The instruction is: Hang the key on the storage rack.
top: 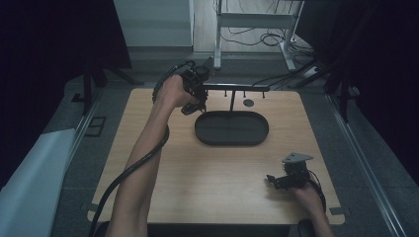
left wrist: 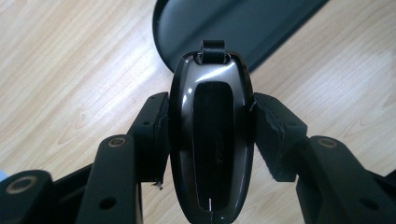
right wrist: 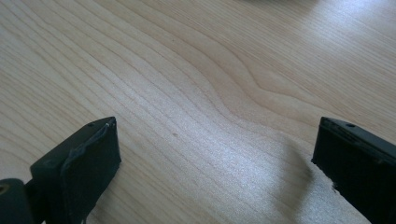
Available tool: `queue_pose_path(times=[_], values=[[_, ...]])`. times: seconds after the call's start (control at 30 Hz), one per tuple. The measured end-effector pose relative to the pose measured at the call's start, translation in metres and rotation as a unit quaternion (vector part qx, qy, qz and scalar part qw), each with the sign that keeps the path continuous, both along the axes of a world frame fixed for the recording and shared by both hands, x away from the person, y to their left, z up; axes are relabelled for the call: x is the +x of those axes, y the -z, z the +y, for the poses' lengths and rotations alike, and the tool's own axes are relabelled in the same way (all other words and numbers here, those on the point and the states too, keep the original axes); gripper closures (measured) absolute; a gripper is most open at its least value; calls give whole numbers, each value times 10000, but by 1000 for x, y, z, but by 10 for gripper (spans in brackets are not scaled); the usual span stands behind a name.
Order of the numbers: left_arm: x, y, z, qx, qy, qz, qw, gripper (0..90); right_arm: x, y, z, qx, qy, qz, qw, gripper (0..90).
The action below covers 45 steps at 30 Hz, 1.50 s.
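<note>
Transport is the step I judge in hand: my left hand-held gripper [left wrist: 212,154] clamps the black key fob [left wrist: 212,140] above the oval tray [top: 231,128] by the hook stand [top: 232,89], so next I'd loop its strap over 1 hook, while the right hand-held gripper [right wrist: 215,163] idles open over the surface [right wrist: 187,70].

A glossy black key fob [left wrist: 212,135], a black tray [top: 231,128], a pale wood-grain table [top: 197,173].

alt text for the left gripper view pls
The left gripper clamps a glossy black oval key fob by its sides, a small strap loop at its far end. Below lie the light wooden table and a dark oval tray.
</note>
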<state>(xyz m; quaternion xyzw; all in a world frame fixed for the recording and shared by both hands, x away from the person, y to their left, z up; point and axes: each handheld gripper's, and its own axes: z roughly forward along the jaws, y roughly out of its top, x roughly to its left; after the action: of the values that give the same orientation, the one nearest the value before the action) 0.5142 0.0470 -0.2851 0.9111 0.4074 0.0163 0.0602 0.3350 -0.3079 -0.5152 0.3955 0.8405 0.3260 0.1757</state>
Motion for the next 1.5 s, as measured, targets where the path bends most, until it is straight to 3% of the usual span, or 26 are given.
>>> queue_pose_path(times=[0.53, 1.2, 1.5], values=[[20, -16, -9, -30, -242, -42, 9997, 494, 0, 0, 1, 31, -36, 4, 10000, 10], [30, -28, -18, -69, -419, -251, 9988, 493, 0, 1, 3, 35, -73, 12, 10000, 16], [36, -25, -16, 22, -548, -342, 9979, 494, 0, 1, 3, 37, -106, 15, 9999, 19]])
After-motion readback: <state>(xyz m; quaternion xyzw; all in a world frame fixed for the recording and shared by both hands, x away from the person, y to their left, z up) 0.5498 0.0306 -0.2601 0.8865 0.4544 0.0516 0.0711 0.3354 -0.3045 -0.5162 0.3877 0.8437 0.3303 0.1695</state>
